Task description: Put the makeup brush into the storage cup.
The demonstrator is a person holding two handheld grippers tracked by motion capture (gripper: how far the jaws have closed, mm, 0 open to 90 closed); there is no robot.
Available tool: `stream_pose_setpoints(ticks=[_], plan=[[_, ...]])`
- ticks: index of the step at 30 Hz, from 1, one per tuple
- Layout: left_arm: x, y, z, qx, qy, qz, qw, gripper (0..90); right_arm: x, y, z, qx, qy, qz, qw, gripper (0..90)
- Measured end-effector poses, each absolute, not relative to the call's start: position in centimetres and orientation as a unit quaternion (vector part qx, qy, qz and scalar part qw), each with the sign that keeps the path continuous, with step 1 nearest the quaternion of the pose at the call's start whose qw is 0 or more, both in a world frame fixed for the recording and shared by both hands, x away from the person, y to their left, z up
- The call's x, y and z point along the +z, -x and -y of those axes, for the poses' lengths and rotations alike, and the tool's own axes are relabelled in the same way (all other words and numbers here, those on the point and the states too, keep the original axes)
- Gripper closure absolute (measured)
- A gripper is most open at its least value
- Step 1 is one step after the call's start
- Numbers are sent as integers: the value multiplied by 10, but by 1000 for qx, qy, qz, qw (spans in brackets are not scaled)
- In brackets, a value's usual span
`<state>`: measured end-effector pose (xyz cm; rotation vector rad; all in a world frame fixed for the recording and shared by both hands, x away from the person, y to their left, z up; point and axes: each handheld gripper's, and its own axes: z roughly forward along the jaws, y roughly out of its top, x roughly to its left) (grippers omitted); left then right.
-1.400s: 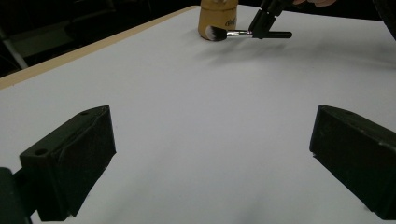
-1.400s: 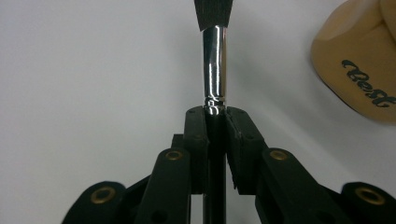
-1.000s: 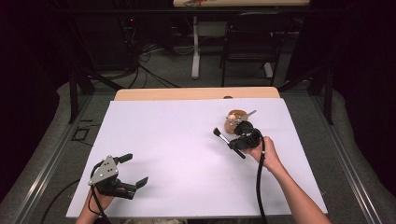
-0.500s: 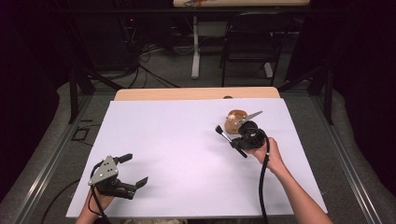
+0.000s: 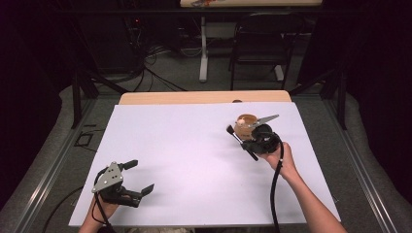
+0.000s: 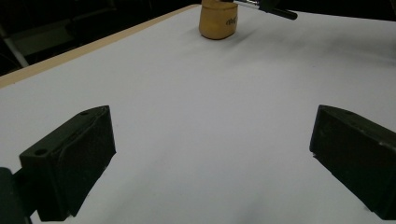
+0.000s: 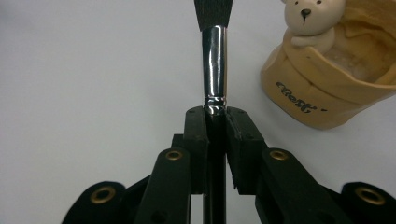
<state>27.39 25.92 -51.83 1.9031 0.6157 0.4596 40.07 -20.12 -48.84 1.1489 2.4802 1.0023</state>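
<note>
While I watch from the high view, the biggest thing before me is the wide white-topped bench [image 5: 194, 160] with a bare wooden strip along its far edge. Beyond it, on the grey floor, stand a black metal chair [image 5: 257, 46] and a tangle of dark cables [image 5: 150, 60].

My left tool [image 5: 137, 175] sits at the near left of the bench, held in my left hand [image 5: 104, 206], its grey three-cornered plate on top. Its jaws stand wide apart with nothing between them; in the left gripper view I see only bare white surface in the gap.

My right tool [image 5: 241, 141] is on the right side, toward the far half, with my right hand [image 5: 279, 158] behind it and its black cable trailing back along the forearm. Its jaws are clamped on a slim black-handled brush with a silver ferrule and dark bristles [image 7: 215, 60], gripped just below the ferrule, with the bristles pointing away from the hand.

Just beside the brush, to its right in the right gripper view, stands a small tan ceramic pot shaped like a sack with a cream bear figure at its rim [image 7: 327, 79]. I cannot tell whether brush and pot touch.
</note>
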Motion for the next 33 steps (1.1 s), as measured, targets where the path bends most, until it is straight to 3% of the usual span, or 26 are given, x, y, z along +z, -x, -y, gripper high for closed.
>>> stream_pose_setpoints(ticks=[33], plan=[[-519,-274,-259,189,-793,-257,518,1,-469,-395,221,403,-405,-802,175,790]])
